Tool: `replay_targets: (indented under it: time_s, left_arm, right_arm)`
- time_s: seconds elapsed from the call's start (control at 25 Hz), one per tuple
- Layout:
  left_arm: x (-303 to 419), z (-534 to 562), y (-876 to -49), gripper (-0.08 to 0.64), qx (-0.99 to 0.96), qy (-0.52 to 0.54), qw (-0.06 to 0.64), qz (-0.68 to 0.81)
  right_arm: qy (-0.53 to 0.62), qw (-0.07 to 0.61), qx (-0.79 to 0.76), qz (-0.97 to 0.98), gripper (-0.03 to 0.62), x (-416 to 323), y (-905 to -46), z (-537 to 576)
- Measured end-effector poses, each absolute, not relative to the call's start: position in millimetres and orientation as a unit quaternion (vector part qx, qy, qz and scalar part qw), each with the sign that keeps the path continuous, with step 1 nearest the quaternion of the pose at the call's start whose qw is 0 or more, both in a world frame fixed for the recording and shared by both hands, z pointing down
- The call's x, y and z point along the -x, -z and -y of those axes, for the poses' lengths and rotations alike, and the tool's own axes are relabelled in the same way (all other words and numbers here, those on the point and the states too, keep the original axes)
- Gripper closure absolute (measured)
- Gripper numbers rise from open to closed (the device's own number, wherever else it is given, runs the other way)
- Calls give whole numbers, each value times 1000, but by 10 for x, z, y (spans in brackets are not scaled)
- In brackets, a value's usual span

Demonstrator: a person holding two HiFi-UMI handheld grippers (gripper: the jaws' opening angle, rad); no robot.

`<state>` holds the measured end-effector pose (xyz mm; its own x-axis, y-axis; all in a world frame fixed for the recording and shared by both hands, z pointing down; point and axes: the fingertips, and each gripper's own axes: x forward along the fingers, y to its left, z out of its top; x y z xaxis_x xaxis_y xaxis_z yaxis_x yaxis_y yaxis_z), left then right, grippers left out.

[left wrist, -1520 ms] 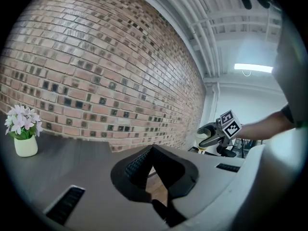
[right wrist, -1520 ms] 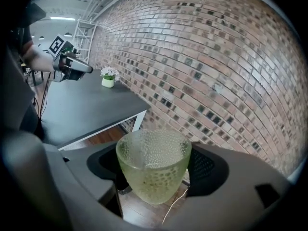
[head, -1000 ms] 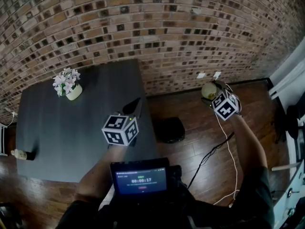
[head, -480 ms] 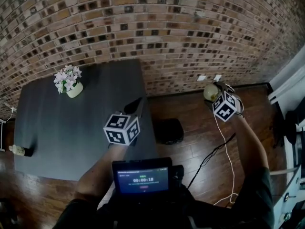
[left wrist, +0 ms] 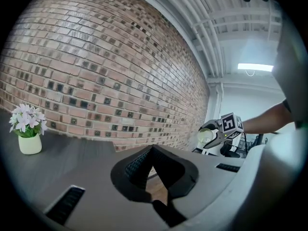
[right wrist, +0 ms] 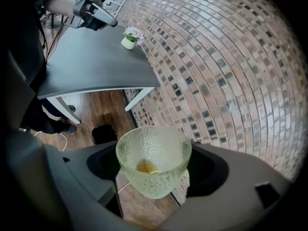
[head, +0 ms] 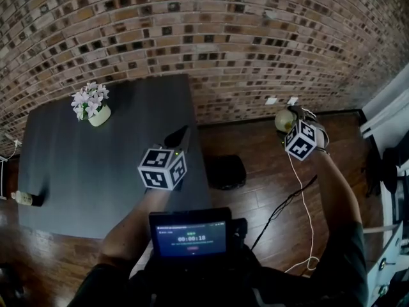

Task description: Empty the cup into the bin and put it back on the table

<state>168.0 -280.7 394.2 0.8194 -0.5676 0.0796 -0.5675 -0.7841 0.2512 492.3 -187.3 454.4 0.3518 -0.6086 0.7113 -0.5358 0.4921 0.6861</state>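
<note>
Nothing much has shifted over the last second: both grippers hang where they did in the head view, and only the camera's framing has drifted slightly. The right gripper (right wrist: 154,173) has its jaws spread wide and closed on the sides of a pale green, pebble-textured glass cup (right wrist: 153,153), which it holds in the air with the mouth turned up toward that gripper's camera. A small amber-yellow residue (right wrist: 144,166) sits at the bottom of the cup. The cup is above the brown wooden plank floor (head: 268,184), close to the mottled brick wall (head: 223,37), and off to one side of the small black bin (head: 225,171) rather than over it (the bin stands on the floor just beside the table's edge). The cup is well apart from the dark grey rectangular table (head: 96,165). The left gripper (left wrist: 153,150) hovers above the table's near right corner, its dark ridged jaws brought together at the tips with nothing between them. At the table's far left stands a small white pot of pale lilac flowers (head: 91,105), and a little light-coloured bottle (head: 22,199) lies at its left edge. A thin white cable (head: 307,216) trails across the floor below the right arm.
</note>
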Motion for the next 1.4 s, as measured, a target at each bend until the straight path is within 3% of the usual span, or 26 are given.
replay_targets:
  time_s: [1.4]
  left_arm:
    - [-1594,2847,-4025,560,-936,-15,127,328]
  right_arm:
    - [99,770,-363,516,196,-4750,-4558,1822]
